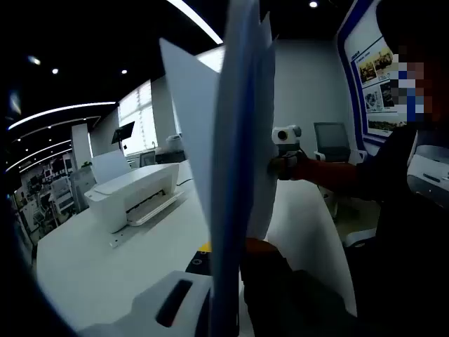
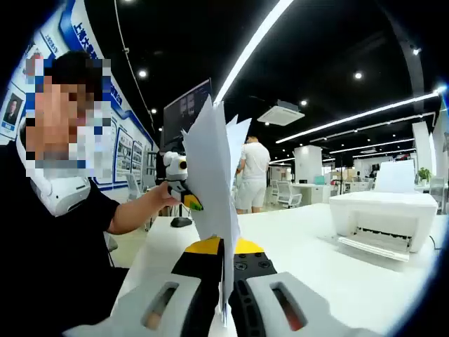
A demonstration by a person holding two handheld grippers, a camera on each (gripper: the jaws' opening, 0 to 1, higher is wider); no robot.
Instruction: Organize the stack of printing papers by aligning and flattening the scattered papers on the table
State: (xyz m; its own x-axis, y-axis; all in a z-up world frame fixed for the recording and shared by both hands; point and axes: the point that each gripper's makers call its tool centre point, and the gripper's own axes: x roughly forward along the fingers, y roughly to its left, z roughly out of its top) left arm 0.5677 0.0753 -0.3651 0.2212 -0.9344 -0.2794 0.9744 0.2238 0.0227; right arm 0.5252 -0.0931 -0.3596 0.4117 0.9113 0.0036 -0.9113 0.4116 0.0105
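The papers [image 2: 214, 175] are standing on edge over the worktop [image 2: 309, 246], between the right tongs [image 2: 226, 281] and the left tongs [image 2: 184, 193]. The printer [image 2: 384, 217] is sitting on the worktop, right of them.

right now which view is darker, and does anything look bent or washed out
The left gripper view is much darker: the paper stack stands edge-on as a bluish backlit shape, and the window is blown out. The right gripper view is brighter and clearer, though fisheye bends the ceiling light strips and the printer leans near the rim.
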